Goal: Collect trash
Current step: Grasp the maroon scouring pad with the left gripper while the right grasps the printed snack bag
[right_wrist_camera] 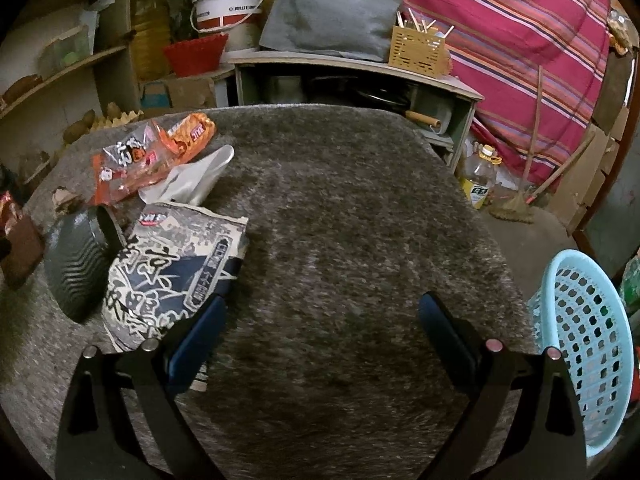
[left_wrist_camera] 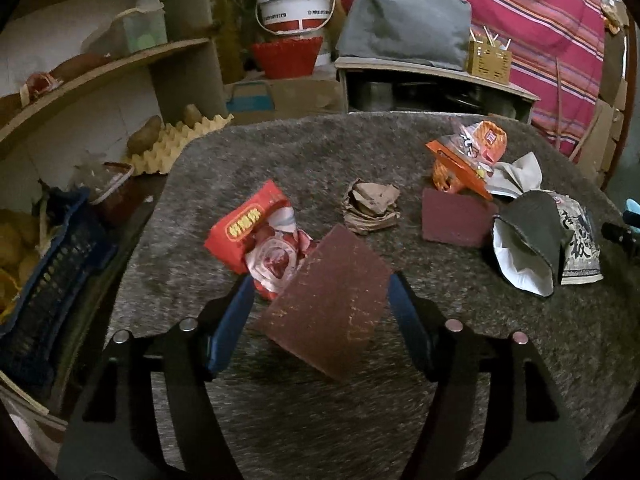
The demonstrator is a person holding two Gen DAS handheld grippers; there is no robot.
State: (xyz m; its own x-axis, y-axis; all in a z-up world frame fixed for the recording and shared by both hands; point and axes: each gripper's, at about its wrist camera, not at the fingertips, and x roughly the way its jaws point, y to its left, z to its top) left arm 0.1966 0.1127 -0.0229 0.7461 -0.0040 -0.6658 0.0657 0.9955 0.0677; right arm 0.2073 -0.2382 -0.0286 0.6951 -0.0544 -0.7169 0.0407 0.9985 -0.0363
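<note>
Landmark: crumpled brown paper wad point(left_wrist_camera: 372, 210), near the middle of the grey fuzzy worktop point(left_wrist_camera: 304, 152).

- Blue crate point(left_wrist_camera: 48, 280): far left of the wad, off the worktop edge, yellowish contents.
- Egg tray point(left_wrist_camera: 176, 142): left of and beyond the wad, beside the worktop; a potato point(left_wrist_camera: 144, 138) lies on it.
- Red snack packet point(left_wrist_camera: 256, 236): just left of the wad, torn open, lying on the worktop.
- Left tongs point(left_wrist_camera: 320, 300): nearer the camera than the wad, jaws moderately wide. A dark red-brown card point(left_wrist_camera: 328, 308) stands tilted between the blue pads point(left_wrist_camera: 232, 320); whether the pads press on it cannot be told.
- Maroon block point(left_wrist_camera: 456, 218): just right of the wad.
- Orange wrapper point(left_wrist_camera: 468, 156): right of and beyond the wad, behind the maroon block.
- White plastic scrap point(left_wrist_camera: 516, 176): touching the orange wrapper on its right.
- Dark green bowl-shaped container point(left_wrist_camera: 532, 232): well right of the wad, tipped on its side, white inside.
- Printed black-and-white bag point(right_wrist_camera: 176, 272): right of the container, touching it.
- Right tongs point(right_wrist_camera: 320, 320): far right of the wad, jaws wide, nothing between them; left pad beside the printed bag.
- Light blue basket point(right_wrist_camera: 584, 344): farthest right, off the worktop edge.
</note>
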